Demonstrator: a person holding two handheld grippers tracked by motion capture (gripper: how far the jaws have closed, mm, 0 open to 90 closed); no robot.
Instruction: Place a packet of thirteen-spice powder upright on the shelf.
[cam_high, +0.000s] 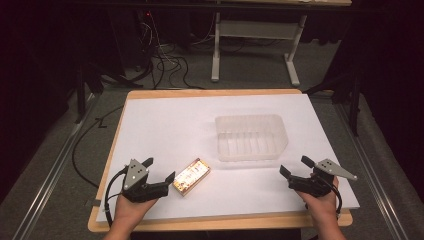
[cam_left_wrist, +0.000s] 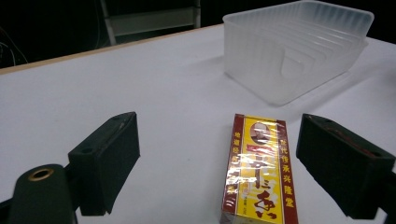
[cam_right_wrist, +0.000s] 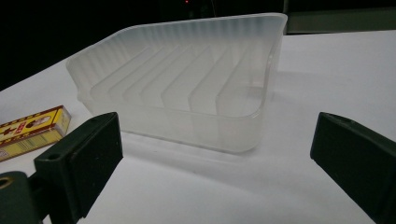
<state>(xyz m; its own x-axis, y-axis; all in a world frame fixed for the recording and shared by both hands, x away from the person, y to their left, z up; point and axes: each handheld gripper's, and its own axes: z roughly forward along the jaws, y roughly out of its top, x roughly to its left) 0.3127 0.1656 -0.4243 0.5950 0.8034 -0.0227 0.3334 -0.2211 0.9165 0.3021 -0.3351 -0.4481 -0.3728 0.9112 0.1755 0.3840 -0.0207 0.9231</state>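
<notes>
The little yellow-and-red box is lying flat on the white counter, just in front of the clear plastic tray, and it's being lined up by the left claw, which is spread wide with nothing held, one jaw right next to the box's near corner. The right claw is also wide open and empty, parked near the tray's front corner. For a clean grab, the box should probably be centred between the jaws first and squeezed across its narrow sides, since the shiny wrap looks slippery and an off-centre pinch could just spin it.
</notes>
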